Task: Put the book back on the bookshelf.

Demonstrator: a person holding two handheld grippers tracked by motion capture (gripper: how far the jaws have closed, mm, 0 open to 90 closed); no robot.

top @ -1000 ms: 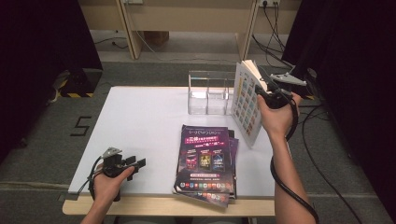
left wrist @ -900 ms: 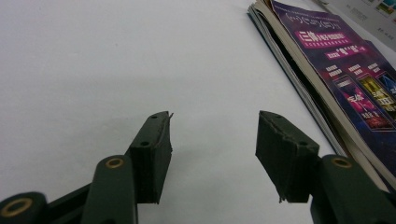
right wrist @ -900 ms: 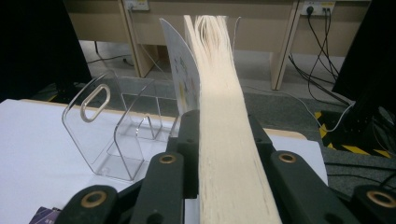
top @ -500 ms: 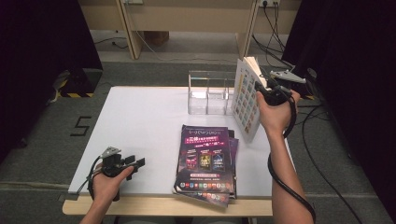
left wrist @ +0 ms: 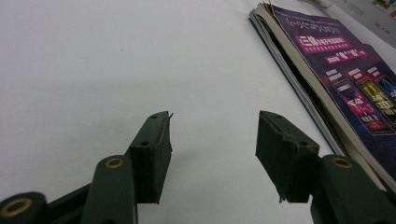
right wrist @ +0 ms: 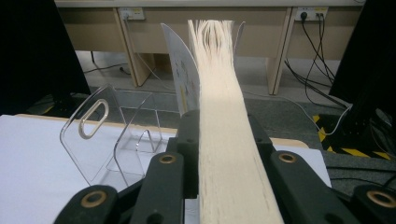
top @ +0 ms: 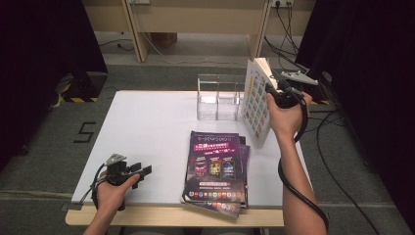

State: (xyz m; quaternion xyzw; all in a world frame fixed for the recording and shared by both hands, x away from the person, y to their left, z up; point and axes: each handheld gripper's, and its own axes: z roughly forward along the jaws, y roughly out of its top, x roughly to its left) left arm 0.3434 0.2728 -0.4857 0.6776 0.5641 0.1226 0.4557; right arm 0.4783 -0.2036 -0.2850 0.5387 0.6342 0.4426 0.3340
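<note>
Holding book (top: 255, 100) upright beside empty clear rack (top: 219, 98), right gripper (top: 275, 91) clamped.

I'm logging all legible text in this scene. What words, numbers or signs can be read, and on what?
"5": dark mark on the grey floor, left of the table.
Top magazine of the stack: cover print too blurred to read.
Held magazine in the right tool: cover grid too small to read.

Glossy paper magazines (top: 218, 169), clear plastic rack (top: 219, 97), matt table (top: 147, 127).
</note>
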